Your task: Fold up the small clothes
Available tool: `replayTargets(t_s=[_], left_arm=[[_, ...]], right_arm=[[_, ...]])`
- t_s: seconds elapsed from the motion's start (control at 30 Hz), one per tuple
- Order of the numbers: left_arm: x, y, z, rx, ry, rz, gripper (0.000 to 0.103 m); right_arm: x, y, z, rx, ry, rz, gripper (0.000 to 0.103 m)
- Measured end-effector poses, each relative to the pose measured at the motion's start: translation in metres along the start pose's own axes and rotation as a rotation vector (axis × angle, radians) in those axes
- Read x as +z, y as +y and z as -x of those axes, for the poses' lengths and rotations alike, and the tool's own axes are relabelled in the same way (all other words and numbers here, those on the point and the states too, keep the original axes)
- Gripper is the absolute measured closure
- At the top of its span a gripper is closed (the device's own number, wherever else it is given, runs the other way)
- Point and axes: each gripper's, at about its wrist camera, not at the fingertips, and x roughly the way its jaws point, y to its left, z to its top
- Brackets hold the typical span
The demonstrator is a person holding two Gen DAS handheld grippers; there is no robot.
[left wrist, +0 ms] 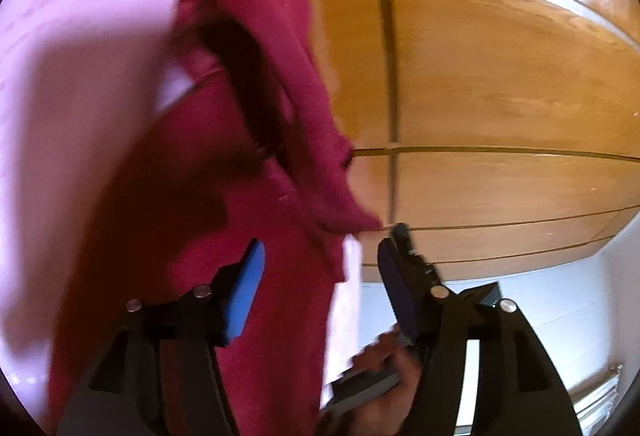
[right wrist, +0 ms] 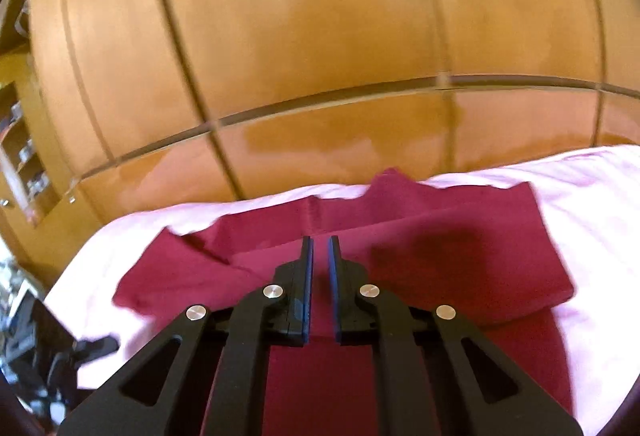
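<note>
- Our right gripper (right wrist: 321, 260) has its fingers pressed together, pinching nothing, above the red cloth (right wrist: 400, 256).
- Our left gripper (left wrist: 320, 284) has spread fingers; we think it let go.
- Red cloth lies half folded on the pink bed (right wrist: 592, 203), beside wooden doors (right wrist: 320, 35).

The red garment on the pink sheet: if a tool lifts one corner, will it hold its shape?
Probably not: the red garment already lies in soft folds with a draped edge, so it looks floppy. It seems thin and light. On the smooth pink sheet it may slide when pushed.
</note>
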Motion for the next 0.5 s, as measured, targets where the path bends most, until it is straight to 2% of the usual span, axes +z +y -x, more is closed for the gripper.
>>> replayTargets(t_s=[0.1,0.2,0.27,0.3,0.33,0.37,0.43,0.5], left_arm=[[-0.014,0.022,0.015,0.052,-0.014,-0.021,0.045],[-0.016,0.019,0.028,0.059,-0.078,-0.064,0.044],[-0.012,0.010,0.035,0.105,-0.151,-0.123,0.040],[-0.017,0.008,0.042,0.125,-0.171,-0.145,0.039],[-0.016,0.004,0.047,0.154,-0.203,-0.174,0.039],[-0.017,0.001,0.051,0.180,-0.232,-0.199,0.039],[-0.017,0.001,0.058,0.225,-0.269,-0.228,0.038],[-0.022,0.005,0.062,0.285,-0.292,-0.256,0.038]], right_arm=[[-0.004,-0.028,0.002,-0.039,0.016,-0.059,0.096],[-0.015,-0.055,0.002,0.037,0.102,-0.191,0.094],[-0.028,-0.059,0.002,0.126,0.153,-0.248,0.065],[-0.035,-0.054,0.004,0.152,0.168,-0.259,0.035],[-0.044,-0.050,0.003,0.185,0.193,-0.278,0.030],[-0.050,-0.044,0.001,0.210,0.214,-0.285,0.030],[-0.061,-0.033,-0.006,0.221,0.258,-0.270,0.042],[-0.069,-0.023,-0.019,0.222,0.311,-0.262,0.050]])
